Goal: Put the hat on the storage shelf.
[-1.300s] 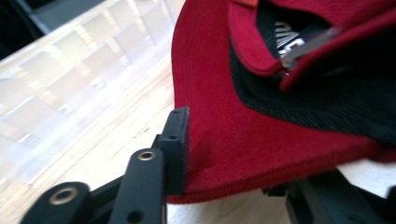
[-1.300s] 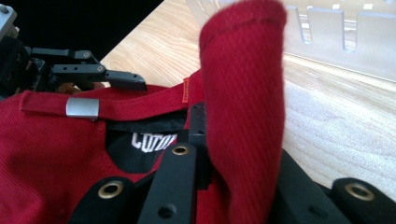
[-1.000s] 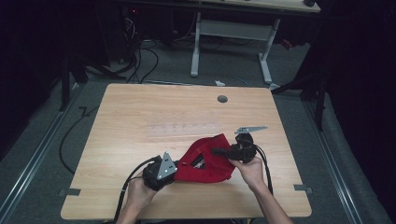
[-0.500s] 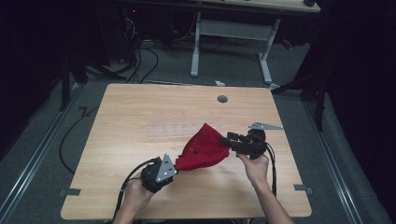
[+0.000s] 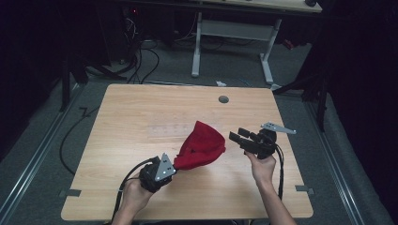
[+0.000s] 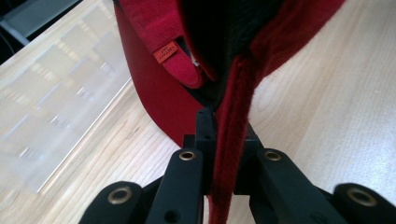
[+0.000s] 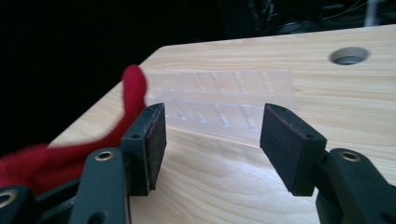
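Beside the red cloth (image 5: 201, 146), right gripper (image 5: 240, 139) hangs released, empty. Left gripper (image 6: 219, 140) pinches the cloth's edge; best regrasp at the opposite hem.

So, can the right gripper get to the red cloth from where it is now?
Probably yes. The right gripper is open, pointing at the red cloth, with bare table between them and nothing in the way.
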Action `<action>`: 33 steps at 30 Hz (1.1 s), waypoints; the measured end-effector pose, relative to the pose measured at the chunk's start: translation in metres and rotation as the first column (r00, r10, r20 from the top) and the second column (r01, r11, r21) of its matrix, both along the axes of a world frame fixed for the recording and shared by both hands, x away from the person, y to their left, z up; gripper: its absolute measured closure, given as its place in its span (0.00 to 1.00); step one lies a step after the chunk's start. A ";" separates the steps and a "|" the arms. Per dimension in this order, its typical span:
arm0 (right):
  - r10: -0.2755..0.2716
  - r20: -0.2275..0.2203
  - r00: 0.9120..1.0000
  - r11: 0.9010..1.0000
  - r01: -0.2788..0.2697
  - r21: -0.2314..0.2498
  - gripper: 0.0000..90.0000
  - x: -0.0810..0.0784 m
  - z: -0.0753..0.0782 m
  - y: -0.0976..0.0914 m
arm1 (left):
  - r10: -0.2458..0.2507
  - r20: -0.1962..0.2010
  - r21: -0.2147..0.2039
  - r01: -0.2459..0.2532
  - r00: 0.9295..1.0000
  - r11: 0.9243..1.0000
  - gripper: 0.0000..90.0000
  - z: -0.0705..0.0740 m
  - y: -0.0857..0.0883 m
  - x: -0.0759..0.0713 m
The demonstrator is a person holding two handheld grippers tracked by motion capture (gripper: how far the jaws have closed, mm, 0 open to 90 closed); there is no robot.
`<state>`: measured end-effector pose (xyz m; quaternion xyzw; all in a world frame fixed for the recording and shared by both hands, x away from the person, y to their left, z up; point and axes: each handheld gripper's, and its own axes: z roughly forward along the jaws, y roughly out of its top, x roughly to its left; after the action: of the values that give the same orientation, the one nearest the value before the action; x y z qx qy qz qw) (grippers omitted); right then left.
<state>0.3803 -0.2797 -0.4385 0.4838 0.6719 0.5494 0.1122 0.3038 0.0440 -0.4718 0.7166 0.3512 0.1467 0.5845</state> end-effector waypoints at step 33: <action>-0.168 -0.092 0.982 0.872 0.104 -0.478 0.37 -0.003 -0.092 -0.006 | 0.150 -0.101 -0.373 -0.177 0.983 0.911 0.94 0.044 0.055 0.044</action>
<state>0.3770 -0.2859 -0.5306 0.5231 0.7552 0.3279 0.2203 0.3477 0.0993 -0.4282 0.5624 0.4521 0.0988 0.6852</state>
